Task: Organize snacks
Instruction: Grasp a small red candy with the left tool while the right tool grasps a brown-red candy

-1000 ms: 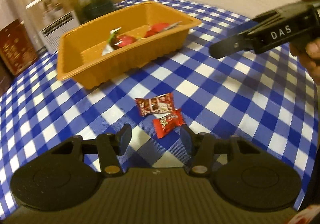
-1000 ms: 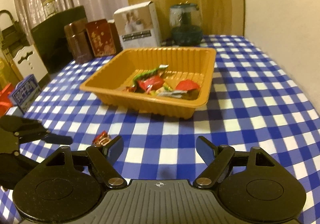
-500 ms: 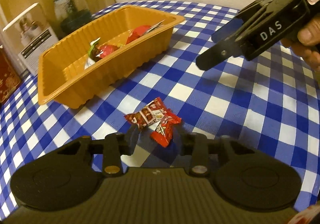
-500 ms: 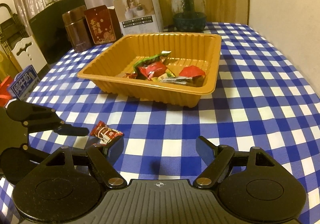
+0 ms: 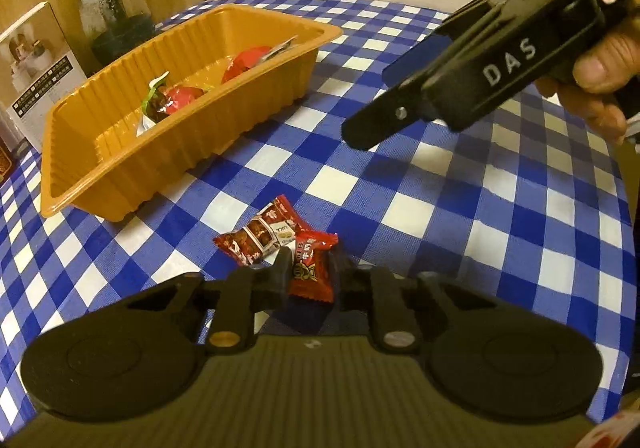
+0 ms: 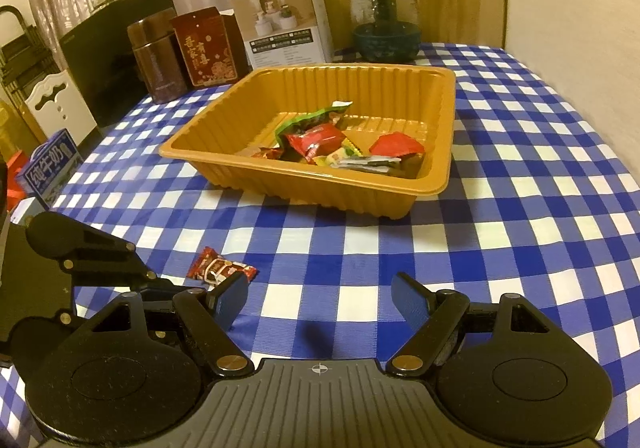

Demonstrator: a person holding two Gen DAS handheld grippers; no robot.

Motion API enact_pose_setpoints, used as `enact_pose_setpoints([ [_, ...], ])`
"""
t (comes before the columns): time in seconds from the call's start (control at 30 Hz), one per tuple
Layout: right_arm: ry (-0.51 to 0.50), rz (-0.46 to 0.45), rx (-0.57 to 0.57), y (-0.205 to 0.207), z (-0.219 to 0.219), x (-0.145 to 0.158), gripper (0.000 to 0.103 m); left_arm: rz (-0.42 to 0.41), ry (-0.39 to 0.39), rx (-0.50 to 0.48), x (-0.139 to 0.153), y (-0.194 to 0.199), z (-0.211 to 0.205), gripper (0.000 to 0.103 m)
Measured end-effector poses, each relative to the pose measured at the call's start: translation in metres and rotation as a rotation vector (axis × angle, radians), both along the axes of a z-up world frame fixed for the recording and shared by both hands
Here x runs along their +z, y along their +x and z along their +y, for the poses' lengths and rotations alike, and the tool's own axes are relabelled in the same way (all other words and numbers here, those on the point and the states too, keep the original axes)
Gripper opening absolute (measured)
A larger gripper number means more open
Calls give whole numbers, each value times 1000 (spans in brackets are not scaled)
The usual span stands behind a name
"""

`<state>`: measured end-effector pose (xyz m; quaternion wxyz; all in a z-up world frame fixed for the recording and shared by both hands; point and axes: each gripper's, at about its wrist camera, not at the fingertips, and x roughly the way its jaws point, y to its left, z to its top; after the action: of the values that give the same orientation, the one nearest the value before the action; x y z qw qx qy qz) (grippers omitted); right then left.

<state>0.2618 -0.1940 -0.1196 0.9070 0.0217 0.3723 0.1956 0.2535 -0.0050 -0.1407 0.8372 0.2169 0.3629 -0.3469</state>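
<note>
My left gripper (image 5: 310, 274) is shut on a red snack packet (image 5: 312, 268) that stands pinched between its fingers just above the checked cloth. A dark red packet (image 5: 258, 238) lies on the cloth touching it on the left, also visible as the dark red packet (image 6: 220, 268) in the right wrist view. The orange tray (image 5: 180, 152) sits beyond, with several wrapped snacks (image 6: 332, 148) inside the tray (image 6: 320, 188). My right gripper (image 6: 320, 296) hangs open and empty over the cloth; in the left wrist view, the right gripper (image 5: 392, 96) hovers at the upper right, held by a hand (image 5: 600, 76).
Behind the tray stand a white box (image 6: 284, 28), a glass jar (image 6: 384, 24), a brown canister (image 6: 156, 60) and a red box (image 6: 208, 44). A blue milk carton (image 6: 48, 168) sits by the table's left edge. The wall runs along the right side.
The left jaws closed in from both sides onto the red packet and tipped it upright. The left view rolled slightly. The right gripper stayed open and almost still.
</note>
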Motion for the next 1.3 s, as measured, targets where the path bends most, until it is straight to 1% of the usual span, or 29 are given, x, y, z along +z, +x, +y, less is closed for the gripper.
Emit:
enact_pose_setpoints([
  [0.1,-25,-24,45,1,8,0,79,7,-18,47,7,-2,7,14],
  [0.3,-71,-47,177,6,30,-6,79,32,-46,203,13,1,28,13],
  [0.4,-81,-62,275,9,42,-8,79,33,-48,247,14,4,33,13],
  [0.47,-97,-82,348,11,50,-11,78,48,-62,280,15,7,37,14],
  [0.53,-117,-82,403,15,56,-16,68,57,-61,308,14,10,39,13],
  [0.63,-144,-69,443,21,62,-26,60,62,-59,339,15,12,44,13],
  [0.7,-164,-77,476,23,65,-30,56,65,-63,359,16,14,48,13],
  [0.8,-193,-103,526,23,72,-35,54,80,-77,394,16,17,52,13],
  [0.97,-203,-122,556,27,80,-37,53,87,-84,404,15,17,51,13],
  [1.07,-208,-123,577,30,83,-39,51,90,-80,399,14,17,48,13],
  [1.13,-215,-112,579,32,84,-43,47,92,-78,398,14,17,46,13],
  [1.3,-232,-128,594,27,85,-44,43,92,-77,398,14,18,44,13],
])
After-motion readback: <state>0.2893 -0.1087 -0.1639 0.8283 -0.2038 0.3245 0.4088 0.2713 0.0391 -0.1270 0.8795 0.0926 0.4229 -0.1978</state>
